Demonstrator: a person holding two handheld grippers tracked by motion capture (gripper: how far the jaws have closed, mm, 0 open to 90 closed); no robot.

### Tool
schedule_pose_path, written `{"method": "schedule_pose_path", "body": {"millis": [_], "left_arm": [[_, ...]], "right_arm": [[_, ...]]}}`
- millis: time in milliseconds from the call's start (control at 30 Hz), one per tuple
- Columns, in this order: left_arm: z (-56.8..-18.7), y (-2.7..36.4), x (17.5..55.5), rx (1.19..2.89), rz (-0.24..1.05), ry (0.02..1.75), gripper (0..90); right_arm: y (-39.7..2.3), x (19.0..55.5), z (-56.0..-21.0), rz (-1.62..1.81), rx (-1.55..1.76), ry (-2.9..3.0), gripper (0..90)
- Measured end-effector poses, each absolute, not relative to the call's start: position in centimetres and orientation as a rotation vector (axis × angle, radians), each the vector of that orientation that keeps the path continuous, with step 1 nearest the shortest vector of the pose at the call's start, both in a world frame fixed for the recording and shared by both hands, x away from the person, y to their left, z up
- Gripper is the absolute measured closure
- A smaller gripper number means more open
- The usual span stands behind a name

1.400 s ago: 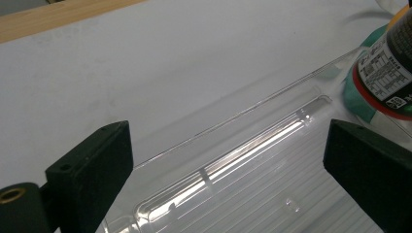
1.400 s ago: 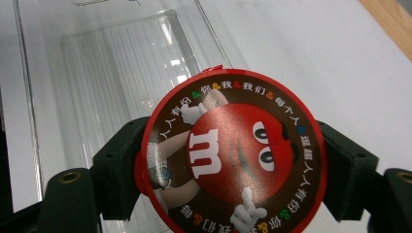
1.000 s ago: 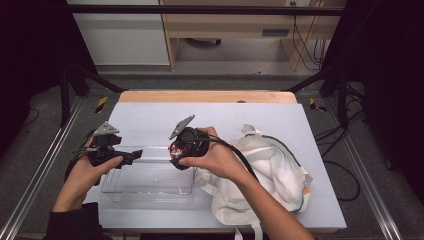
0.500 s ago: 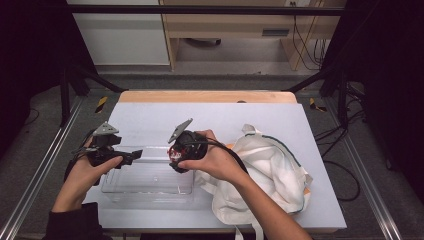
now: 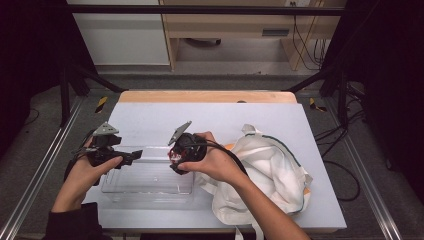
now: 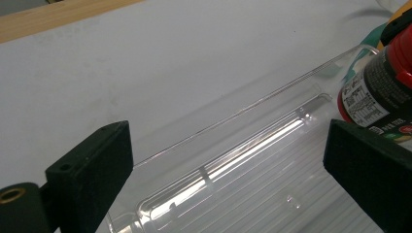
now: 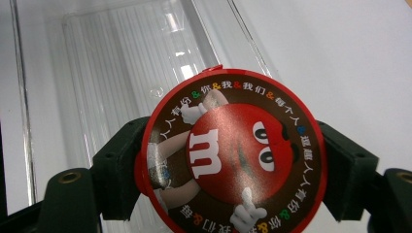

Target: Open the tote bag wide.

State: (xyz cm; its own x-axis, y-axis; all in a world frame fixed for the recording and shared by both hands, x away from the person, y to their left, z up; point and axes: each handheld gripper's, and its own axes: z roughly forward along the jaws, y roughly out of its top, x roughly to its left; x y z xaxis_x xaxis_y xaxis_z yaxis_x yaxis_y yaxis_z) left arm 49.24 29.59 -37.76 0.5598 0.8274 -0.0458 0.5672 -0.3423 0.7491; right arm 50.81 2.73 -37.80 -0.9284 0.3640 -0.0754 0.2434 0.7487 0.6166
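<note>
A round candy tub [image 7: 228, 145] with a red lid and a cartoon face sits between the jaws of my right gripper [image 7: 232, 151], which is shut on its sides. In the high view this gripper [image 5: 174, 160] hangs over the right end of a clear plastic bin [image 5: 150, 192]. My left gripper [image 5: 133, 158] hovers at the bin's left end. Its jaws stand wide open [image 6: 228, 145] with nothing between them but the bin's rim [image 6: 243, 114] below. The tub's dark labelled side [image 6: 374, 87] appears at the right edge of the left gripper view.
A crumpled white cloth bag [image 5: 270, 170] with a dark trim lies right of the bin, under the person's right forearm. The white tabletop [image 5: 225, 117] stretches back to a wooden strip [image 5: 205, 96]. Metal rails run along both sides.
</note>
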Motion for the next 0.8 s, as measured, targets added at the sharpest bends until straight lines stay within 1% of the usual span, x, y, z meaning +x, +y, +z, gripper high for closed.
{"method": "schedule_pose_path", "body": {"millis": [800], "left_arm": [[-37.9, 29.4, 49.2, 2.071, 0.438, 1.103, 4.0]], "right_arm": [[2.7, 51.1, -39.2, 0.935, 0.513, 2.756, 23.9]]}}
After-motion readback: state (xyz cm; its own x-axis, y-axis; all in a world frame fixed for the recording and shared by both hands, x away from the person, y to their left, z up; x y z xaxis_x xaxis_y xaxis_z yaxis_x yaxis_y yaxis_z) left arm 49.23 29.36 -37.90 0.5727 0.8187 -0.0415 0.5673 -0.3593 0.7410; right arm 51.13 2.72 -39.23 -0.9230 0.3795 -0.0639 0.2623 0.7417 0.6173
